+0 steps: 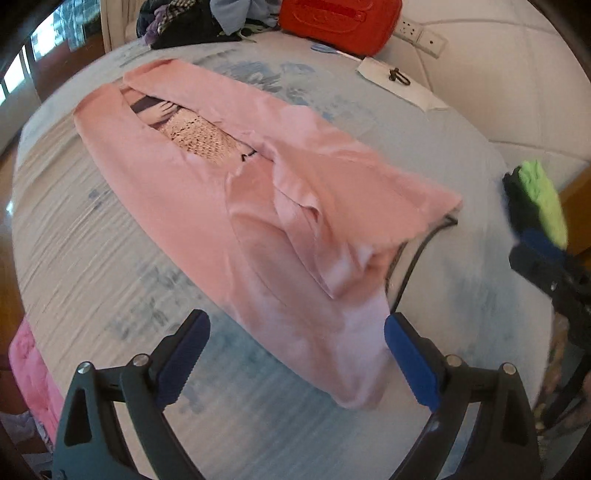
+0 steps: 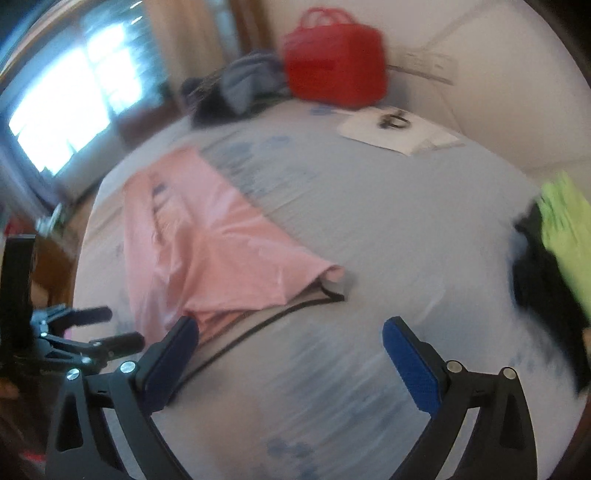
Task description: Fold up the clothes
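Left tool (image 1: 295, 354): jaws spread wide, holding nothing, near end of pink garment (image 1: 236, 206) between them. Right tool (image 2: 291, 354): jaws spread, empty, over bed (image 2: 369, 229). Garment lies partly folded on the pale blue bed; red bag (image 2: 334, 68), clothes pile (image 2: 236, 88) beyond

The pink garment (image 1: 207, 192) is soft matt cloth, smooth on its outer panels, with a rough openwork knit patch showing in the gap between them, and it lies on a bed sheet (image 1: 92, 251) of matt woven fabric with a faded blue print. The left gripper (image 1: 295, 354) has matt black plastic arms, shiny metal screws and ribbed blue pads (image 1: 410, 362) (rubbery-looking), while the red case (image 1: 340, 22) looks like glossy moulded plastic
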